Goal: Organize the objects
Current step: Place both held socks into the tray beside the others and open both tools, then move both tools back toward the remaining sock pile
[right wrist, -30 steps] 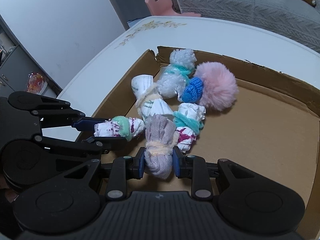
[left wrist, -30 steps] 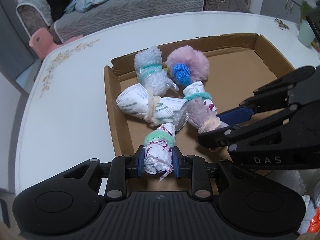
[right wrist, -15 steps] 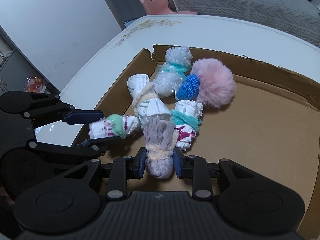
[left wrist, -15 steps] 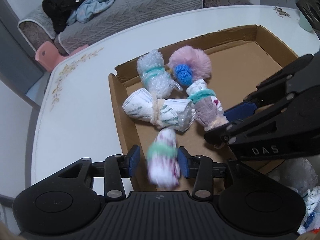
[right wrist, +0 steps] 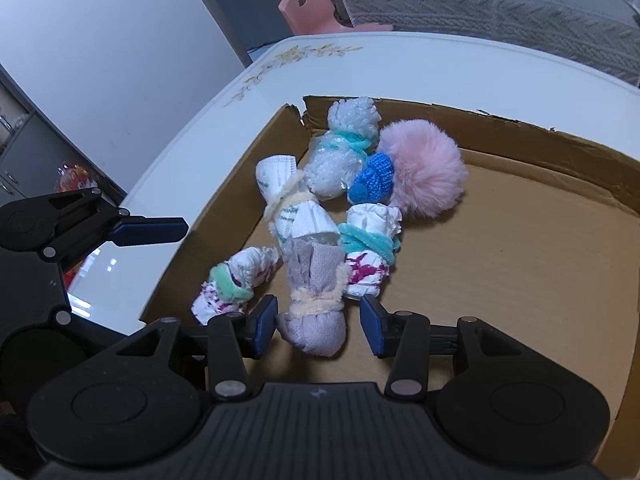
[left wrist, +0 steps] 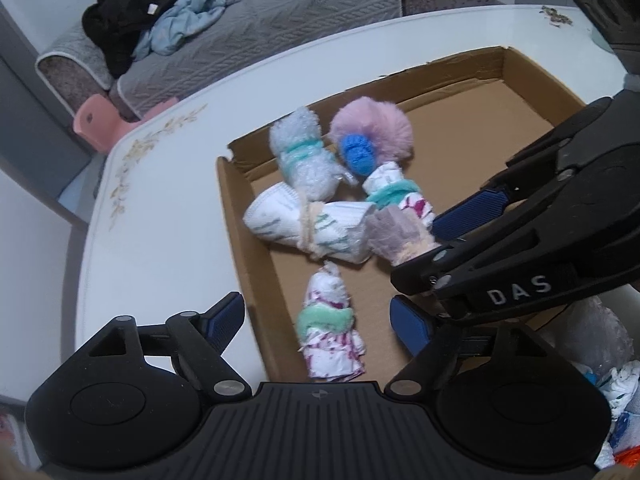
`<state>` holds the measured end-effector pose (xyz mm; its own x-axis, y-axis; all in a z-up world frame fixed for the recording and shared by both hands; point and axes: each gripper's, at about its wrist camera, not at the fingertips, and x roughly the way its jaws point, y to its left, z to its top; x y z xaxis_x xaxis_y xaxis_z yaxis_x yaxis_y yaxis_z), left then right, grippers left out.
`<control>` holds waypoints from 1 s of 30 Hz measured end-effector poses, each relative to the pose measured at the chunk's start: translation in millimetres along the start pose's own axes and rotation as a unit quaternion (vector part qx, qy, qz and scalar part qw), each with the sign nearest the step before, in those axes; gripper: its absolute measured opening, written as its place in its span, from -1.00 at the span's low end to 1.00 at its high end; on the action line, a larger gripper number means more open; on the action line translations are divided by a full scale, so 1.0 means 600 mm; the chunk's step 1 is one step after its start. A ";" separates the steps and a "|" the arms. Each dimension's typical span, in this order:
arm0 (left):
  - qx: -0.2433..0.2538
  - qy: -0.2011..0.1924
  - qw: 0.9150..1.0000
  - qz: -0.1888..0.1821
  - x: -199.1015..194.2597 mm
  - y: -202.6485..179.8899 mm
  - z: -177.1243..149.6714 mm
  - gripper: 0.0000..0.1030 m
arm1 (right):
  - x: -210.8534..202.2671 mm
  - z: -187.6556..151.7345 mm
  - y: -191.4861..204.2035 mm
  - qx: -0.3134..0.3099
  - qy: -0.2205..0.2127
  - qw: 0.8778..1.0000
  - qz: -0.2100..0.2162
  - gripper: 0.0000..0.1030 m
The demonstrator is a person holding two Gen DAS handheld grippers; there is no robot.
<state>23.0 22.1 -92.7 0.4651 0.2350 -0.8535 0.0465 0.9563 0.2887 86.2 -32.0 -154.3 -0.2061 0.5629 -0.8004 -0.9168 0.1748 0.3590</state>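
A shallow cardboard box (left wrist: 460, 128) (right wrist: 520, 216) lies on a white table. In it lie several tied bundles. A white and magenta bundle with a green band (left wrist: 330, 330) (right wrist: 234, 282) lies between the spread fingers of my open left gripper (left wrist: 320, 320). A grey bundle with a cream band (right wrist: 316, 300) (left wrist: 400, 234) lies between the fingers of my open right gripper (right wrist: 318, 326), not pinched. A pink pompom (left wrist: 372, 132) (right wrist: 424, 168) with a blue knit piece sits at the back.
A white mask roll (left wrist: 304, 226), a bubble-wrap bundle (left wrist: 304, 158) and a teal-banded bundle (left wrist: 396, 196) crowd the box's left part. More bundles (left wrist: 612, 380) lie outside at the right. A grey sofa (left wrist: 240, 20) and pink stool (left wrist: 104, 120) stand beyond the table.
Both grippers have opened. The green-banded bundle left my left fingers and dropped into the box. The grey bundle was let go by my right fingers. Both grippers pulled back a little.
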 end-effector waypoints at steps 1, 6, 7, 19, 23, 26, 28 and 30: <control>-0.002 0.004 1.000 0.001 0.000 0.002 -0.001 0.66 | -0.002 0.000 0.000 0.001 0.000 1.000 0.007 -0.16; -0.007 0.007 1.000 0.001 -0.003 0.010 -0.003 0.67 | -0.003 0.004 0.003 0.006 0.000 1.000 0.027 -0.15; -0.009 0.007 1.000 0.001 -0.004 0.011 -0.002 0.67 | -0.004 0.005 0.002 0.006 -0.002 1.000 0.027 -0.14; -0.079 -0.018 0.995 -0.060 -0.095 0.059 -0.018 0.77 | -0.165 -0.003 0.006 0.021 -0.094 0.995 -0.011 0.42; -0.090 -0.027 0.992 -0.087 -0.135 0.058 -0.042 0.77 | -0.235 -0.056 -0.010 0.038 -0.107 0.993 -0.044 0.90; -0.091 -0.022 0.992 -0.088 -0.159 0.048 -0.071 0.78 | -0.273 -0.123 -0.031 0.072 -0.111 0.990 -0.041 0.99; -0.083 -0.011 0.993 -0.088 -0.168 0.035 -0.094 0.78 | -0.291 -0.162 -0.036 0.079 -0.114 0.989 -0.043 0.99; -0.066 0.008 0.992 -0.106 -0.167 0.021 -0.114 0.78 | -0.308 -0.194 -0.028 0.058 -0.122 0.990 -0.050 0.99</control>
<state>-83.9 22.5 -33.1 0.4428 0.0289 -0.8961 0.0244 0.9987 0.0442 99.7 -233.0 -68.0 -0.0153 0.7138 -0.7001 -0.8802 0.3226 0.3481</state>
